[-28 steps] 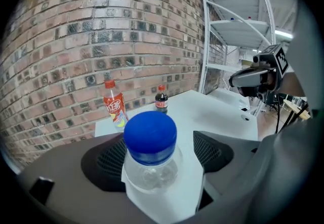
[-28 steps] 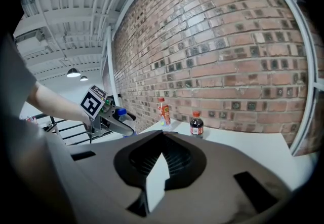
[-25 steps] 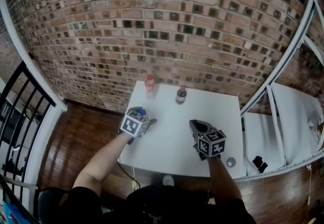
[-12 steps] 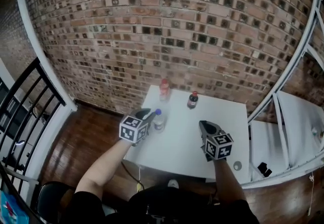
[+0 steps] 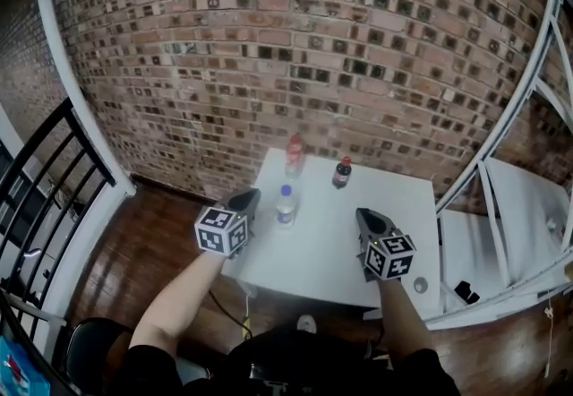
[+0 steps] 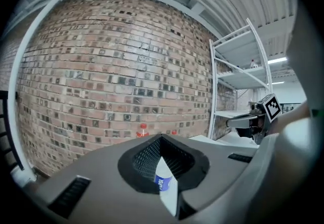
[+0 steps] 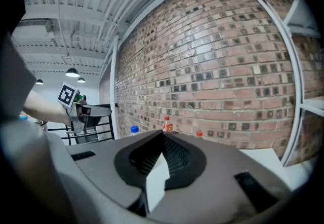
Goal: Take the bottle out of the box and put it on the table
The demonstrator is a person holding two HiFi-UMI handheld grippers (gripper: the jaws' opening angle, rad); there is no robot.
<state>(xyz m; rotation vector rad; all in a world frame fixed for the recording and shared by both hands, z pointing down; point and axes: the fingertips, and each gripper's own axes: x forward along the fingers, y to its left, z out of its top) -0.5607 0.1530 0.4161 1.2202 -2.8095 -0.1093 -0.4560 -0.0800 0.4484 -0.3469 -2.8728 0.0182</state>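
Observation:
A clear bottle with a blue cap (image 5: 286, 204) stands upright on the white table (image 5: 331, 251); its blue label (image 6: 163, 182) shows through the slit of my left jaws. My left gripper (image 5: 246, 198) hovers at the table's left edge, shut and empty, a short way left of that bottle. Behind it stand a red-capped orange bottle (image 5: 293, 152) and a dark bottle with a red cap (image 5: 341, 172). My right gripper (image 5: 369, 217) hangs over the table's right half, jaws together with nothing between them. No box is in view.
A brick wall (image 5: 295, 54) rises just behind the table. White shelving (image 5: 501, 197) stands to the right, a black railing (image 5: 54, 170) to the left. A small round thing (image 5: 421, 285) lies at the table's near right corner. Wooden floor (image 5: 143, 242) surrounds the table.
The left gripper let go of the blue-capped bottle, which now stands on the table. It drew back to the left and its jaws closed. The right gripper rose slightly.

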